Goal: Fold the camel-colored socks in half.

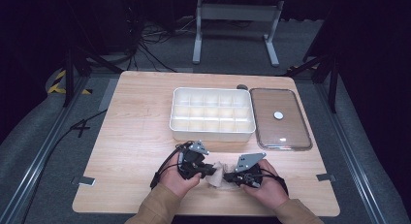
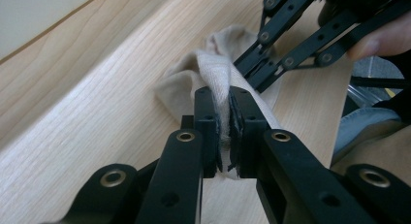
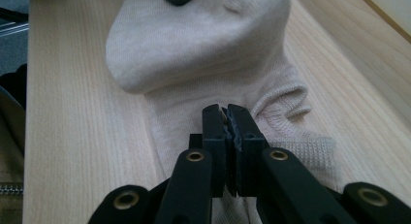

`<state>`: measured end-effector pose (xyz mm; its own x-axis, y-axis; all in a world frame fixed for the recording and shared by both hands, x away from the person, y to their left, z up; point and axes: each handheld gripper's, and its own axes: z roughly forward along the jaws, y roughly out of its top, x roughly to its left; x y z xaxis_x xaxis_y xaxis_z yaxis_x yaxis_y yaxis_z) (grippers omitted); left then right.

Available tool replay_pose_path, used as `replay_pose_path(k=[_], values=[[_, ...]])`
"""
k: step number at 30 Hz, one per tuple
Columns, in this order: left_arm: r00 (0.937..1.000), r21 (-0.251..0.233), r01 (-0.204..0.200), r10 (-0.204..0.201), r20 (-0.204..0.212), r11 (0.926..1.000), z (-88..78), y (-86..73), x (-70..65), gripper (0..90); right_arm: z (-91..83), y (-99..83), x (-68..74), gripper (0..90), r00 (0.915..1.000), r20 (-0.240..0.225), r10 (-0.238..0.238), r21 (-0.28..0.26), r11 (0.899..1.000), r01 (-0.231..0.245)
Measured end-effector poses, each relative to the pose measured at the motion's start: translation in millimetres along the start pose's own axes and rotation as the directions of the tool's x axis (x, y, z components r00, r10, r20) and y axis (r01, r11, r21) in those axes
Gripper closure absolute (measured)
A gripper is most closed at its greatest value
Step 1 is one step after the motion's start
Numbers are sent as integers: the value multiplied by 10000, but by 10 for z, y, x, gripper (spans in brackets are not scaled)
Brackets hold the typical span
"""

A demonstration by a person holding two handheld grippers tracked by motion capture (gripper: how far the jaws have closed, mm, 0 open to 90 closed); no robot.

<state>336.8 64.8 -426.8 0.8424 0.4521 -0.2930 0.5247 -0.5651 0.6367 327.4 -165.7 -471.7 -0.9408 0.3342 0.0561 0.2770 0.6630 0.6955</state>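
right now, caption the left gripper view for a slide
Left gripper pinches a beige sock over the wooden table.

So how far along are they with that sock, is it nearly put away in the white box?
Not yet. Done: the clear lid lies beside the white divided box, so the box stands open. In hand: the left hand-held gripper and the right hand-held gripper are each shut on the beige sock near the table's front edge. Left, probably: folding it and placing it in a compartment; none visibly holds anything.

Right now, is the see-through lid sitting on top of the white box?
No, the clear lid lies flat on the table to the right of the white box, whose compartments are open to view.
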Motion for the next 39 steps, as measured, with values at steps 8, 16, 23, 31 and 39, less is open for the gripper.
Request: replay_pose_path(k=[8,16,23,31,39], values=[[10000,60,-17,17,52,10000,29,33,-24,832,-13,-11,26,840,9999,-10,-139,-178,9997,138],[9999,355,111,-108,-97,9993,16,54,-9,831,-416,-107,-50,852,9954,846,440,-268,9988,-418],[10000,291,28,-27,-53,9996,20,95,-68,831,-328,-214,-65,866,9937,899,670,593,9956,-725],[9998,169,-154,152,123,9997,84,152,-123,831,-225,-160,-8,871,9984,546,144,347,9993,-163],[9995,299,-219,213,222,9993,271,182,-161,826,-180,-160,-5,869,9994,271,237,35,9997,-238]])
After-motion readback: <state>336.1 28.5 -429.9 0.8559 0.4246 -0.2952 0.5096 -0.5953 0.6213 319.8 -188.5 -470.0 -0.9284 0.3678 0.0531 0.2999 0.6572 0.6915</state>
